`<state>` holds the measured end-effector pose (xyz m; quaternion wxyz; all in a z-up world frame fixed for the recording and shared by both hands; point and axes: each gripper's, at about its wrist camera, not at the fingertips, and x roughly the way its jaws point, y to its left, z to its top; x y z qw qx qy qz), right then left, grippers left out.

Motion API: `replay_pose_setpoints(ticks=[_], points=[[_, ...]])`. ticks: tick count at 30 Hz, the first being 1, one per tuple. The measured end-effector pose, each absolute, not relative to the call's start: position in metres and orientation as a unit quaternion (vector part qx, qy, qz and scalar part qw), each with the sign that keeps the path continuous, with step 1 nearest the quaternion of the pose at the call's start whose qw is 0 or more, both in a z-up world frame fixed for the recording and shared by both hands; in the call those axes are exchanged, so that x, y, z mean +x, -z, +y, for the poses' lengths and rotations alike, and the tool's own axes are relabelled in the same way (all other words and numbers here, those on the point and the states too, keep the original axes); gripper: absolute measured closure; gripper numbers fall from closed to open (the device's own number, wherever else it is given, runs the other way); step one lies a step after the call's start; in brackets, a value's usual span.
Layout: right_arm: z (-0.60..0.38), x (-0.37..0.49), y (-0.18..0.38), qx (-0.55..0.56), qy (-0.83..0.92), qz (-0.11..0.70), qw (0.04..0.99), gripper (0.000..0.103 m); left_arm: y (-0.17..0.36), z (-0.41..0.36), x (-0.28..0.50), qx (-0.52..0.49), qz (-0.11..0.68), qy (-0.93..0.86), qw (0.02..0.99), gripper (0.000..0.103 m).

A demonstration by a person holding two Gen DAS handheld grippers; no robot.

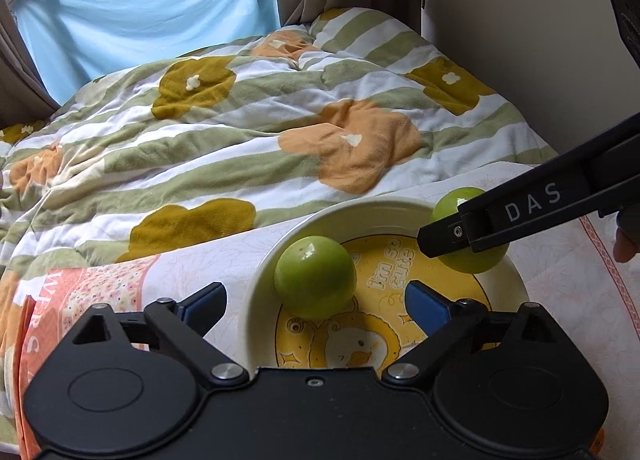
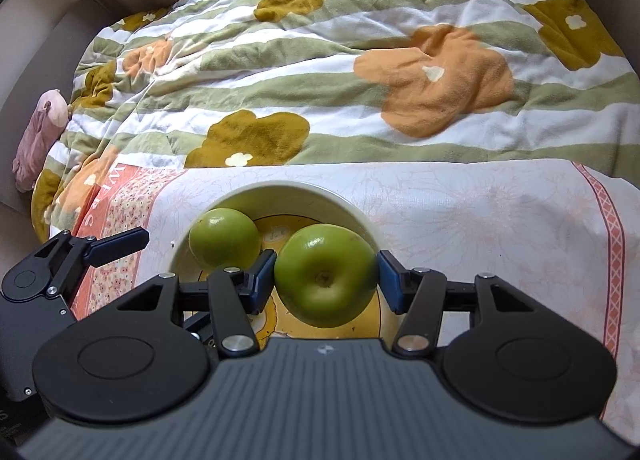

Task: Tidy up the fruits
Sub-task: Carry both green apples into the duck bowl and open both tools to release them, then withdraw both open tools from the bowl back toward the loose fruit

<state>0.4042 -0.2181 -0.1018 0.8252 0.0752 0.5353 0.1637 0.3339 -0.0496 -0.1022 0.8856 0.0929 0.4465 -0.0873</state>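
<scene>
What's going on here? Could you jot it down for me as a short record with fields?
Setting: a bowl with a duck picture, on a patterned cloth beside a flowered quilt
Fruit: two green apples
Left gripper: open, nothing held
First apple: lying loose in the bowl, ahead of the left gripper's blue pads
Right gripper: shut on the second apple, held over the bowl
Person: only a fingertip shows
</scene>
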Motion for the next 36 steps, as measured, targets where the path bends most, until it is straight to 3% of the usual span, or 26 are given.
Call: replay_pose_setpoints(ticks=[20,21,22,23,36], points=[[-0.181,0.404,0.124,-0.033,-0.243,0.502,0.829,0.034,0.091,-0.027,0.300,0.043,0.456,0.034,0.888,0.005],[-0.180,0.402,0.122,-0.038,-0.246,0.492,0.834,0.026,0.090,-0.026,0.298,0.041,0.454,0.031,0.890,0.005],[-0.180,0.399,0.120,-0.046,-0.248,0.484,0.838,0.005,0.089,-0.026,0.297,0.040,0.452,0.027,0.891,0.005],[-0.180,0.397,0.118,-0.049,-0.253,0.478,0.840,0.000,0.089,-0.027,0.296,0.040,0.451,0.024,0.891,0.005],[-0.191,0.375,0.089,-0.049,-0.254,0.454,0.853,0.000,0.071,-0.021,0.279,0.032,0.442,0.004,0.897,0.005]])
